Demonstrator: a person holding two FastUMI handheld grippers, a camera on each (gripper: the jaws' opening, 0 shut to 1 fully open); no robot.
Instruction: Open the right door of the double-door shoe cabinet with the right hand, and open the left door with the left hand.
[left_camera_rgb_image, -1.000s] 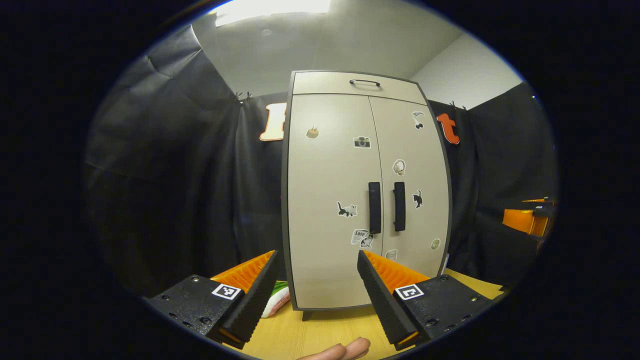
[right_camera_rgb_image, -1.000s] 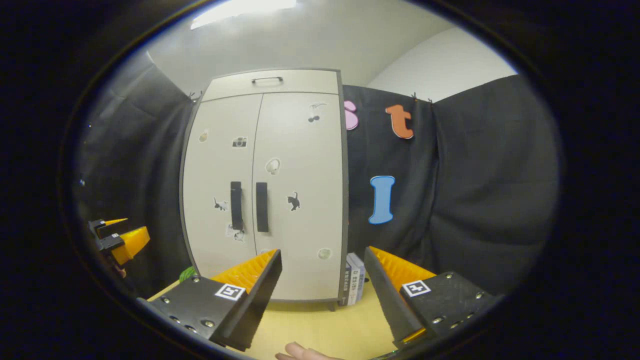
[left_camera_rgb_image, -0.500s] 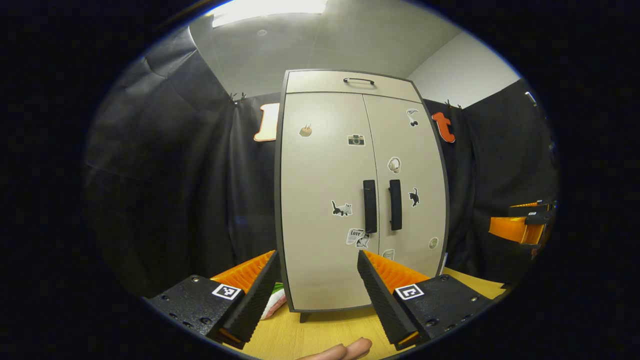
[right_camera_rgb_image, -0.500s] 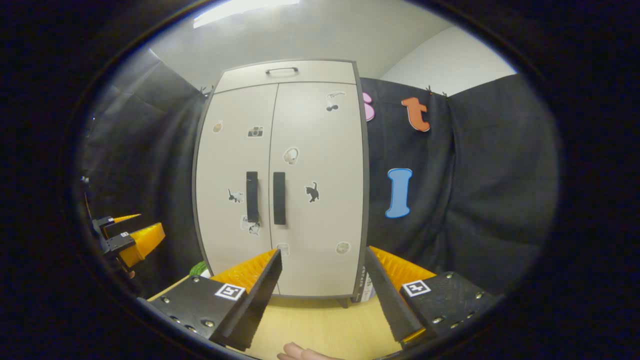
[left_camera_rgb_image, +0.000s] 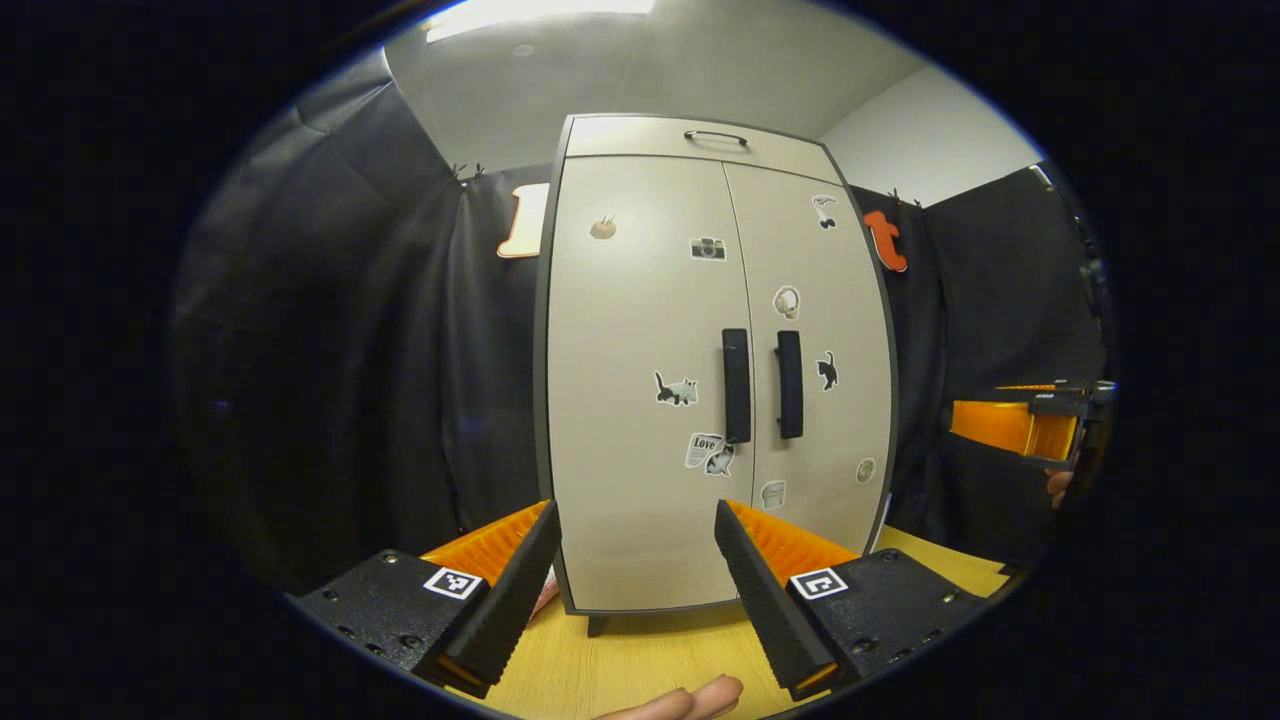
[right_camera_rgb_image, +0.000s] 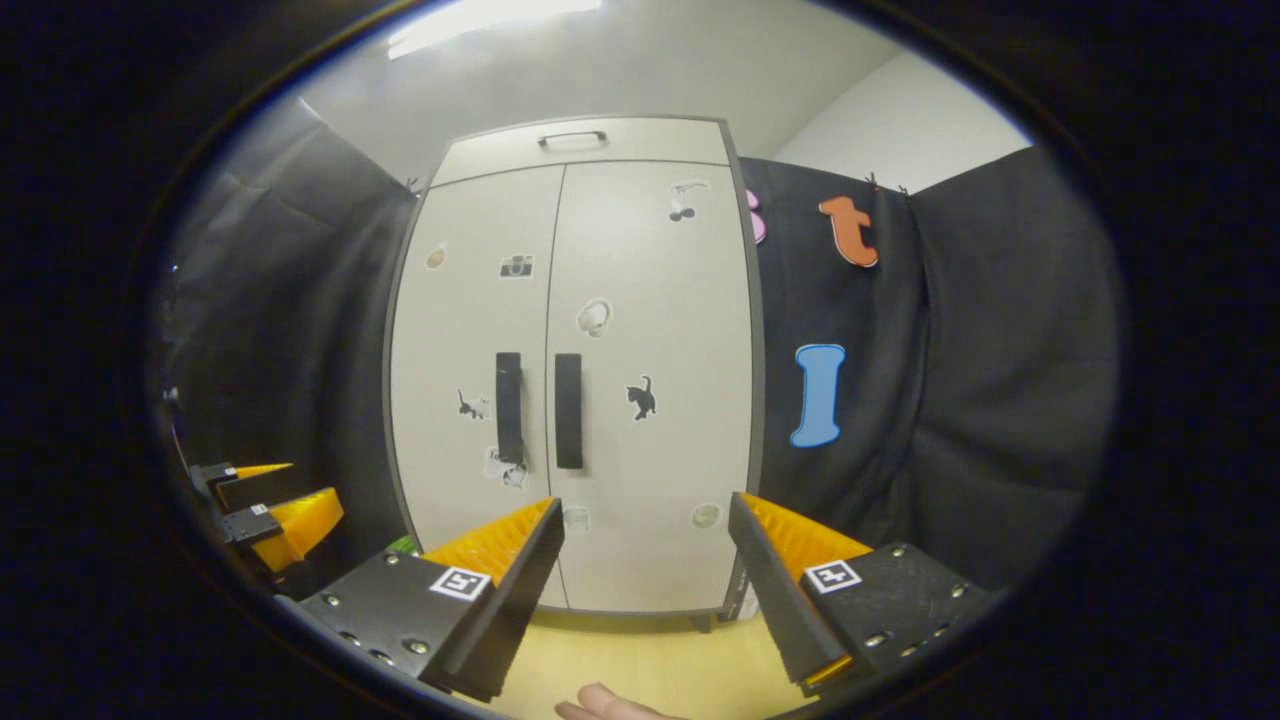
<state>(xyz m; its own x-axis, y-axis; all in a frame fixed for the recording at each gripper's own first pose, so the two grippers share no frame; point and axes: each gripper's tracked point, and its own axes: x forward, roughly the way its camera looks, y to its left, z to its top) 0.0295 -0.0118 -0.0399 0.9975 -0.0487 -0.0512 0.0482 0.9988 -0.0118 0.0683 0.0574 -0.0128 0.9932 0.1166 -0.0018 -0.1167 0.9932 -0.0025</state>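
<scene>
Tall beige double-door shoe cabinet with dark grey frame (left_camera_rgb_image: 640, 480) (right_camera_rgb_image: 650, 480) stood upright on the light wood counter (left_camera_rgb_image: 640, 670) (right_camera_rgb_image: 660, 660). Left door (left_camera_rgb_image: 630, 330) (right_camera_rgb_image: 470, 330) and right door (left_camera_rgb_image: 830, 420) (right_camera_rgb_image: 660, 300) both were closed. Black vertical bar handles (left_camera_rgb_image: 736, 385) (right_camera_rgb_image: 568, 410) sat side by side at the centre seam. Small stickers dotted both doors.

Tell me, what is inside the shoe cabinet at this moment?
Its contents cannot be seen: the left door and right door of the shoe cabinet are both closed, with both grippers open and away from the handles.
</scene>
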